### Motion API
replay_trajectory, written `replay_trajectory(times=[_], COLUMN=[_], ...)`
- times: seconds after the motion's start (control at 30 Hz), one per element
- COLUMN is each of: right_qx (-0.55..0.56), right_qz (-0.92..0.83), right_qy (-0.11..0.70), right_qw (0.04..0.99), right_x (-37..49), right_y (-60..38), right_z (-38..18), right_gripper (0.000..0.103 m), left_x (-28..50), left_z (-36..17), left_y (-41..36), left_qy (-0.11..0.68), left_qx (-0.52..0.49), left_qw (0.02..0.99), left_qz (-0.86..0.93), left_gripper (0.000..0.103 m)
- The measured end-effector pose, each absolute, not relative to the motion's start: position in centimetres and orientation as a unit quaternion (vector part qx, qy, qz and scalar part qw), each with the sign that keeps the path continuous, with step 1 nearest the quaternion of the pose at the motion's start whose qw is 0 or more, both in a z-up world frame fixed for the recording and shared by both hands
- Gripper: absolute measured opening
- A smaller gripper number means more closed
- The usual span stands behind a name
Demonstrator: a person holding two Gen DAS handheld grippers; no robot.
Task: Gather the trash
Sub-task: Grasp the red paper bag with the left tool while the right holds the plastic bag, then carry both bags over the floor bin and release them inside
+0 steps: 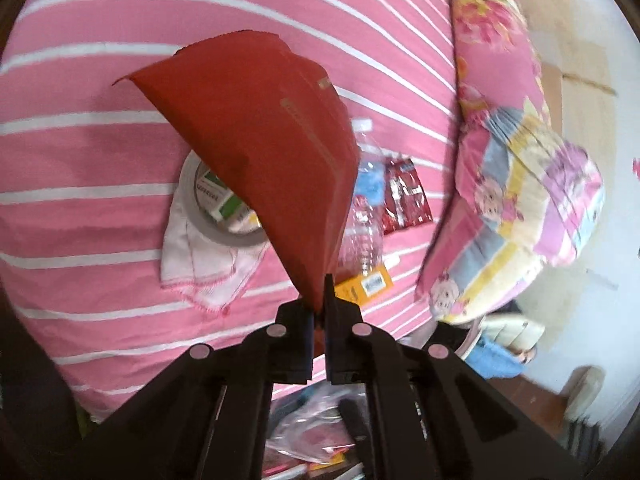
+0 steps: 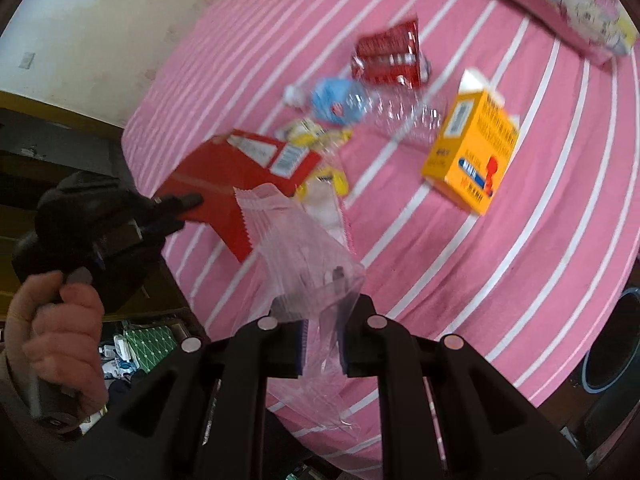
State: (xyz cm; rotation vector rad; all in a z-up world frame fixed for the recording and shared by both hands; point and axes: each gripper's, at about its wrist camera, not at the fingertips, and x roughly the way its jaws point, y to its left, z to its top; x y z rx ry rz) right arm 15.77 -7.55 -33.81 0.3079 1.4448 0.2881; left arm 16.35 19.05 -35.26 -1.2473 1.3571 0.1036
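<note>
The left gripper pinches a corner of a red paper packet, its jaws pressed together on the sheet, which stands up off the pink striped bed. In the right wrist view the same packet hangs over the bed's near left edge, gripped by the left gripper in the person's left hand.

The right gripper holds a clear plastic bag between its fingers — the film rises crumpled above the jaws and trails below them.

More trash lies toward the middle of the bed: a clear plastic bottle with a blue label on its side, a red foil wrapper just beyond it, a yellow box to the right, and a yellow wrapper beside the packet. A floral pillow sits at the bed's far right edge. A roll of tape rests on a white cloth — partly hidden behind the packet.
</note>
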Motion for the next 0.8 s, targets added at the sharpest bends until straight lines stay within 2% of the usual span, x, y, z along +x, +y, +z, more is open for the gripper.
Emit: replay_trajectory(times=[0.37,0.8], right_qx=[0.145,0.144], right_qz=[0.137,0.144], right_qy=[0.619,0.584], right_qw=[0.759,0.786], right_x=[13.6,11.2], right_y=[-7.3,-8.4], right_z=[-24.3,-17.2], right_gripper=[0.012,0.012], left_x=[14.5,12.5], left_z=[-26.1,-17.0], left_y=[16.2,11.3], left_qy=[0.621,0.635], left_qx=[-0.435,-0.266], left_qw=[0.652,0.722], left_qz=[-0.006,-0.072], left_gripper=[0.003,0.003])
